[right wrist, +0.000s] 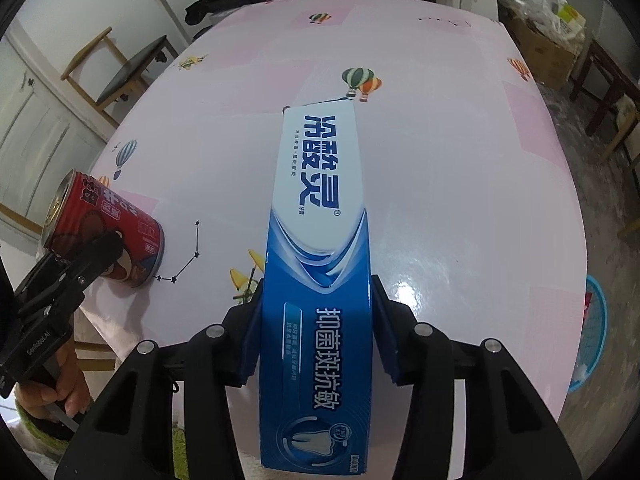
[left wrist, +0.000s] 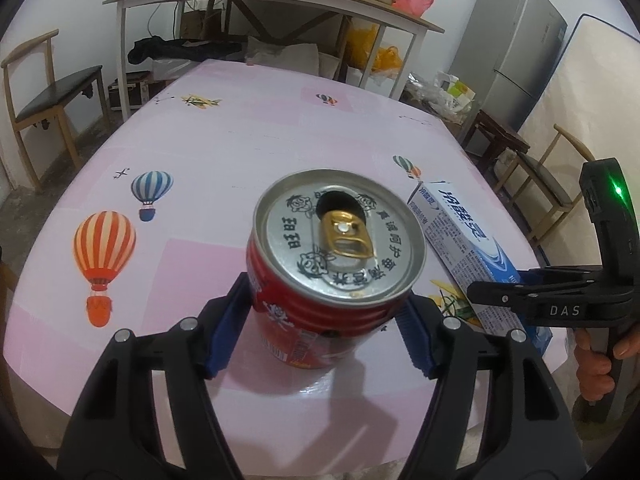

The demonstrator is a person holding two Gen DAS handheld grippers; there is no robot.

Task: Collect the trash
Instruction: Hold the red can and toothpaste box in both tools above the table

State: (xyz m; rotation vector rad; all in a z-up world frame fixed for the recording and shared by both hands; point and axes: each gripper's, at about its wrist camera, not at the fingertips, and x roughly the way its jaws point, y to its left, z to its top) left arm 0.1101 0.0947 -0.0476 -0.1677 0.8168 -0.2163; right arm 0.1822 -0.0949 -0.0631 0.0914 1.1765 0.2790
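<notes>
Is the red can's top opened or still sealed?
Opened. The red can, gripped by the left gripper, shows a dark mouth hole beside the gold pull tab. Contents cannot be told.

Your left tongs (left wrist: pixel 324 320) sit at lower centre of the left wrist view, blue pads pressed on both sides of the red can (left wrist: pixel 332 264). Your right tongs (right wrist: pixel 316 328) occupy lower centre of the right wrist view, clamped on the toothpaste box (right wrist: pixel 316 264). Your right hand (left wrist: pixel 600 356) grips its handle at lower right; your left hand (right wrist: pixel 68 392) shows at lower left.
</notes>
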